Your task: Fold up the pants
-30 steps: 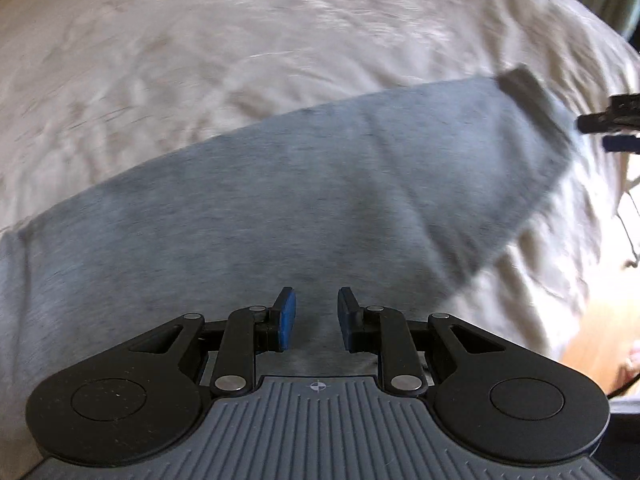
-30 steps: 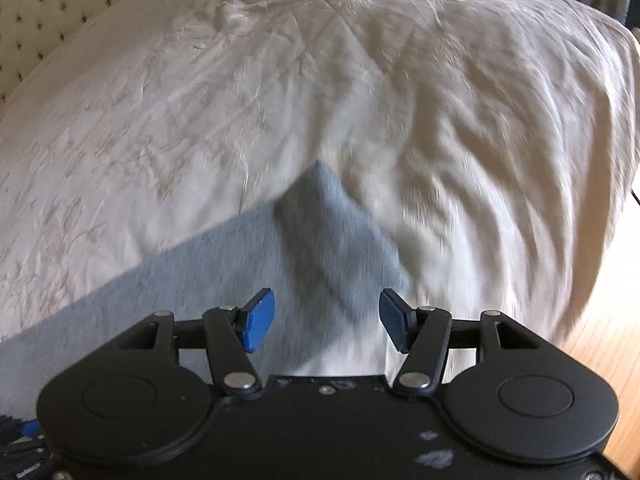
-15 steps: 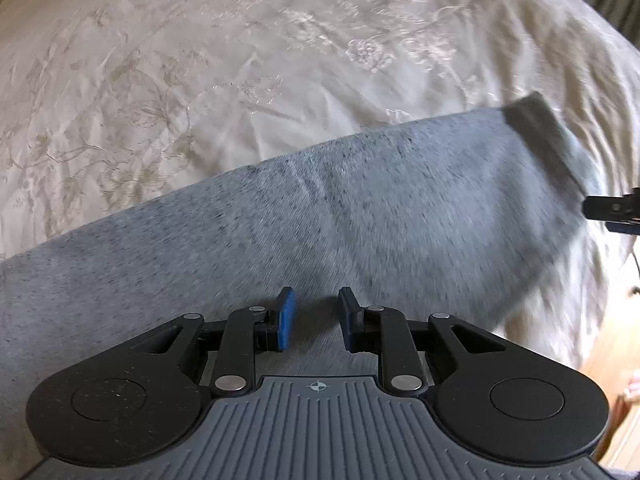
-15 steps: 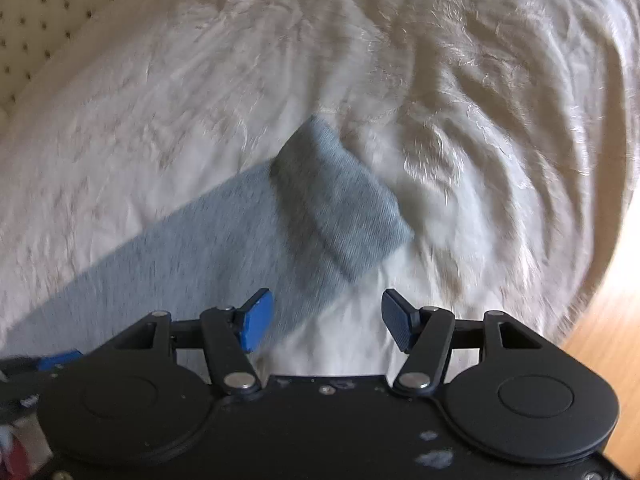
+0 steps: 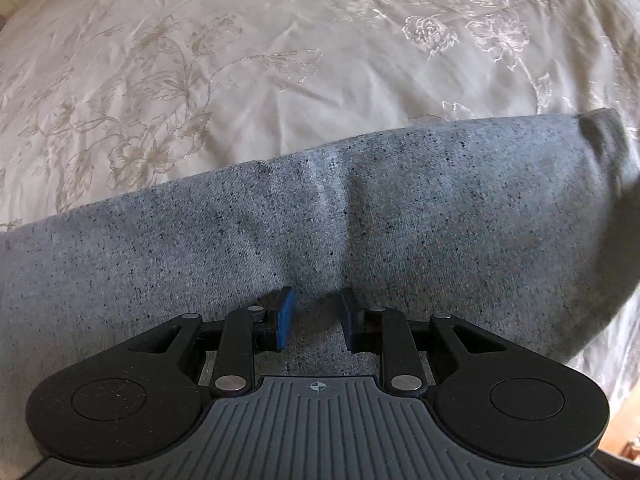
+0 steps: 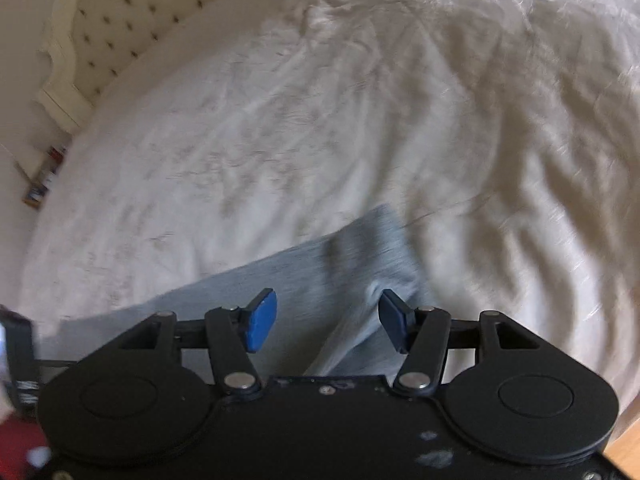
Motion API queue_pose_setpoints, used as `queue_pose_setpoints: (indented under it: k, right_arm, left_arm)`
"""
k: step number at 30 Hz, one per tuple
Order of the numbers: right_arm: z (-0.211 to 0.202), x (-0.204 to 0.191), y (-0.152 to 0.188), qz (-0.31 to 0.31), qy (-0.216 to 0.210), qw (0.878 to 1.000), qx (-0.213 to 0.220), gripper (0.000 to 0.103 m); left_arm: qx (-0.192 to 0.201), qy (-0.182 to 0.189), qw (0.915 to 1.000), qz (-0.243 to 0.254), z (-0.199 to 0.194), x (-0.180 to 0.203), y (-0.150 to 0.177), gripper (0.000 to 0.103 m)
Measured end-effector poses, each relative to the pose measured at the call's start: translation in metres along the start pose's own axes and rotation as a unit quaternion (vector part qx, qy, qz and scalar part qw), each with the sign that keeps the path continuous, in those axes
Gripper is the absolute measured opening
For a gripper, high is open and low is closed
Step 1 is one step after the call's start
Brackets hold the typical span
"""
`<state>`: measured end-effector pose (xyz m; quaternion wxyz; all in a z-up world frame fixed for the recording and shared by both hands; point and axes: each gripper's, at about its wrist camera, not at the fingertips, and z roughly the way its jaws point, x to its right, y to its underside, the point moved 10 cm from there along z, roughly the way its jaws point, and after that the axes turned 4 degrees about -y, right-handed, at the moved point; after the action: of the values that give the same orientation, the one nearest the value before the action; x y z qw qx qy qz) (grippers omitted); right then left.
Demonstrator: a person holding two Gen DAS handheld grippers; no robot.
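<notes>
Grey pants (image 5: 400, 216) lie flat across a cream bedspread (image 5: 240, 60). In the left wrist view my left gripper (image 5: 316, 316) is low over the leg, jaws open a little, blue pads close to the cloth, nothing between them. In the right wrist view the ribbed cuff end (image 6: 376, 256) of the pants (image 6: 280, 276) lies just ahead of my right gripper (image 6: 328, 320), which is open wide and empty. The cuff corner sits near the right pad (image 6: 394, 320).
A tufted cream headboard (image 6: 132, 20) stands at the far left of the bed. The bedspread (image 6: 440, 120) drops off at the right, with wooden floor (image 6: 628, 448) below. Books (image 6: 44, 180) sit beside the headboard.
My left gripper has dropped closer to the pant leg. My right gripper has moved toward the cuff, which now sits between its open pads; the view is blurred by motion.
</notes>
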<state>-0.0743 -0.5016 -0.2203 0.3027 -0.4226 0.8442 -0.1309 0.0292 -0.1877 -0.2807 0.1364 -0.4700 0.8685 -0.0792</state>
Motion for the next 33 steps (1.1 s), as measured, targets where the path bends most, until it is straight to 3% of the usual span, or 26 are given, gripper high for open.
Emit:
queue_pose_setpoints:
  k: [4, 10, 15, 19, 24, 27, 33]
  right_arm:
    - [0.001, 0.029, -0.006, -0.014, 0.027, 0.999, -0.008, 0.07]
    - [0.012, 0.057, 0.019, -0.002, 0.019, 0.997, -0.077, 0.07]
    - [-0.004, 0.052, 0.006, -0.036, 0.029, 0.999, -0.024, 0.07]
    - [0.006, 0.034, -0.02, -0.074, 0.003, 0.997, -0.012, 0.054]
    - [0.038, 0.023, -0.044, -0.109, -0.001, 0.994, -0.021, 0.048]
    - [0.05, 0.018, -0.049, -0.121, -0.01, 0.992, -0.035, 0.028]
    - [0.06, 0.02, -0.051, -0.132, -0.012, 0.99, -0.05, 0.021]
  left_arm:
    - [-0.003, -0.007, 1.0, -0.005, -0.001, 0.002, 0.0, 0.025]
    - [-0.004, -0.011, 0.9999, -0.012, -0.001, 0.004, 0.0, 0.025]
    - [-0.003, -0.012, 0.9997, -0.022, -0.003, 0.001, 0.002, 0.027]
    - [-0.004, -0.013, 0.9994, -0.031, -0.003, -0.001, 0.003, 0.027]
    - [-0.005, -0.015, 0.999, -0.041, -0.003, -0.003, 0.002, 0.027]
    - [-0.007, -0.014, 0.9988, -0.047, -0.002, -0.005, 0.001, 0.027]
    - [-0.009, -0.015, 0.9987, -0.048, -0.001, -0.005, 0.001, 0.027]
